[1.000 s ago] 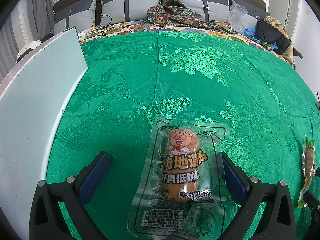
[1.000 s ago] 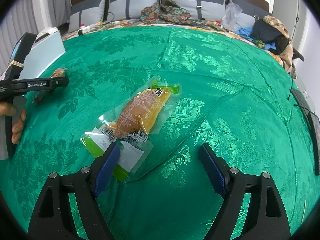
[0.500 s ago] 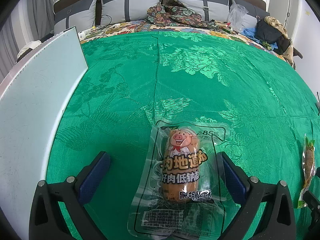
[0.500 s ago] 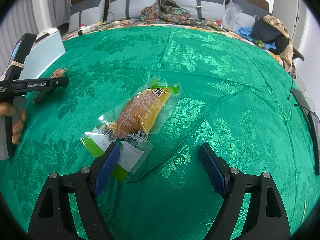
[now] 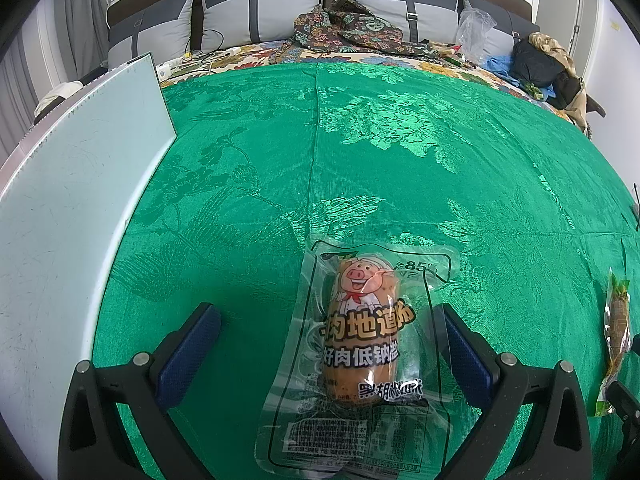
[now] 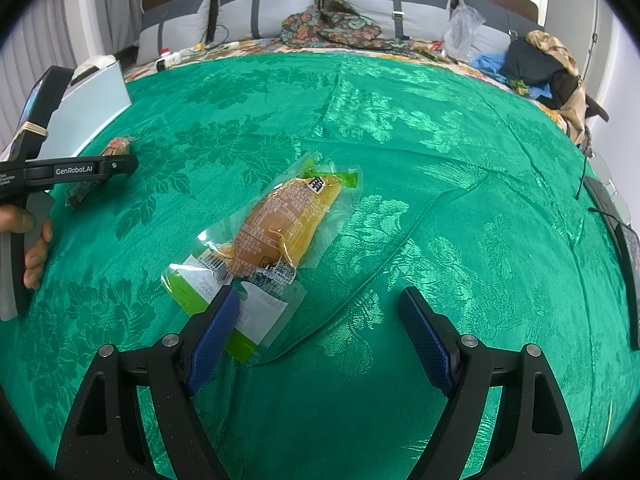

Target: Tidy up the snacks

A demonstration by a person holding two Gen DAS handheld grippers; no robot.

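Note:
A clear-packed sausage with a cartoon pig (image 5: 366, 344) lies on the green cloth (image 5: 360, 152) between the fingers of my left gripper (image 5: 328, 348), which is open around it. The same pack shows partly at the far left of the right wrist view (image 6: 98, 172), behind the left gripper's body (image 6: 60, 172). A clear and green pack with a yellow-brown snack (image 6: 276, 236) lies ahead and left of my open right gripper (image 6: 320, 336); its left finger (image 6: 212, 332) sits over the pack's near end. That pack shows edge-on in the left wrist view (image 5: 614, 336).
A pale flat board (image 5: 68, 216) lies along the cloth's left side. Grey pillows (image 5: 256, 12), patterned fabric (image 5: 352, 28), a plastic bag (image 5: 474, 28) and a pile of clothes (image 5: 552, 68) lie along the far end. A dark device with a cable (image 6: 628, 240) sits at the right edge.

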